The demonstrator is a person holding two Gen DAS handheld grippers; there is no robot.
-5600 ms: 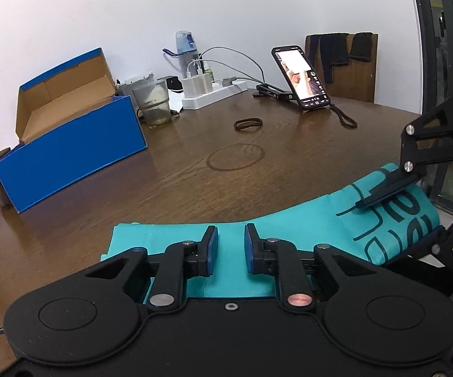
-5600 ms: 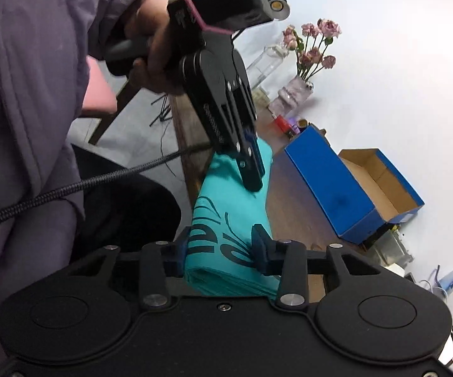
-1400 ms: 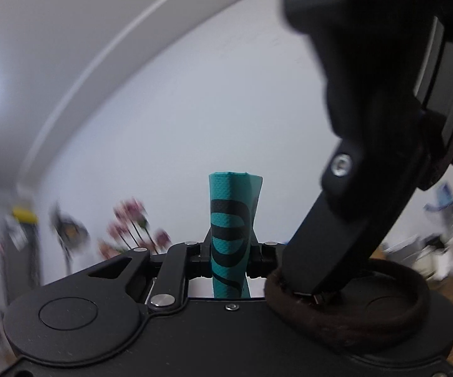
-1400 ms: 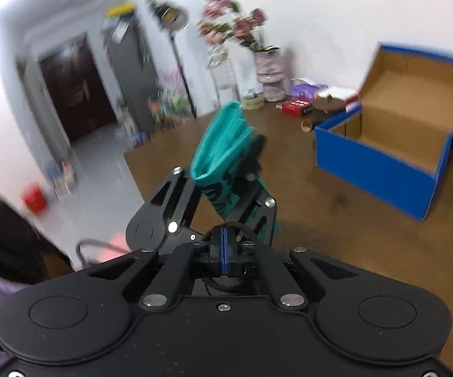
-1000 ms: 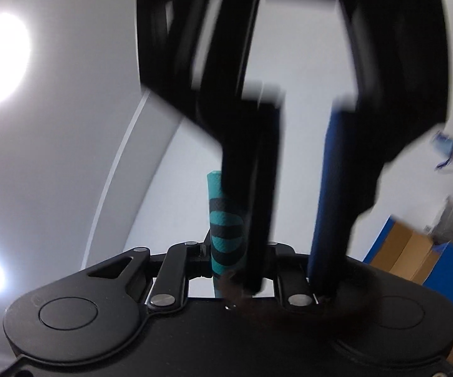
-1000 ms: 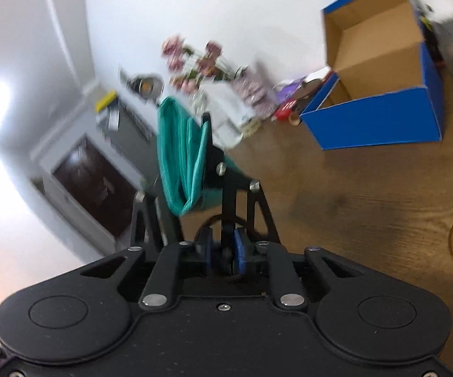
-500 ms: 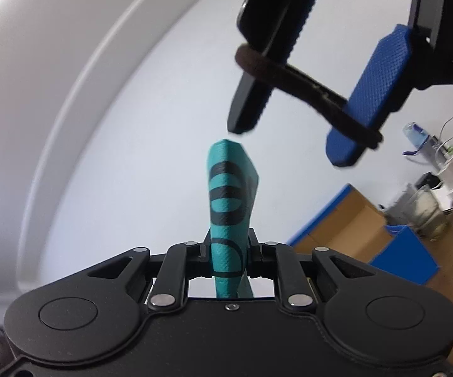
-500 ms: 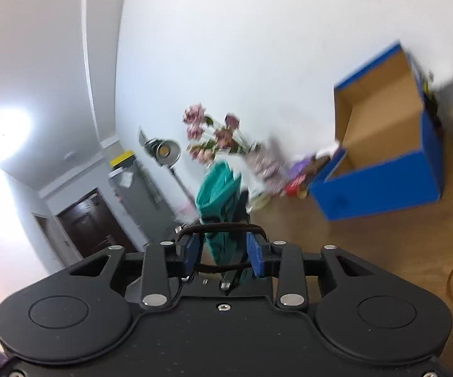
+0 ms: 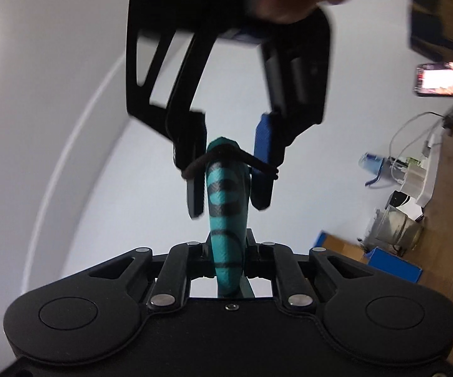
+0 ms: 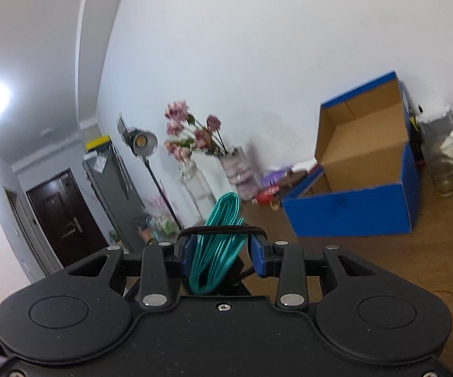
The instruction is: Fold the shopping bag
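The teal shopping bag [image 9: 226, 207] is folded into a narrow bundle with black lettering and stands upright. My left gripper [image 9: 228, 251] is shut on its lower part. My right gripper [image 9: 229, 201] comes down from above, open, one finger on each side of the bundle's top. A brown elastic band [image 9: 257, 165] is stretched around those two fingers and lies across the bundle's tip. The right wrist view shows the bag [image 10: 226, 210] poking up between the open fingers of the right gripper [image 10: 223, 253], with the band [image 10: 220, 228] spanning them.
An open blue cardboard box [image 10: 352, 213] sits on the wooden table [image 10: 383, 267], with a glass jar [image 10: 443, 169] to its right and a vase of pink flowers [image 10: 195, 138] behind. A lit phone [image 9: 443, 78] and a white power strip [image 9: 427, 182] stand at the right.
My right gripper has come down from above the bundle, and its band-wrapped fingers now straddle the bag's top. My left gripper keeps its hold on the bag.
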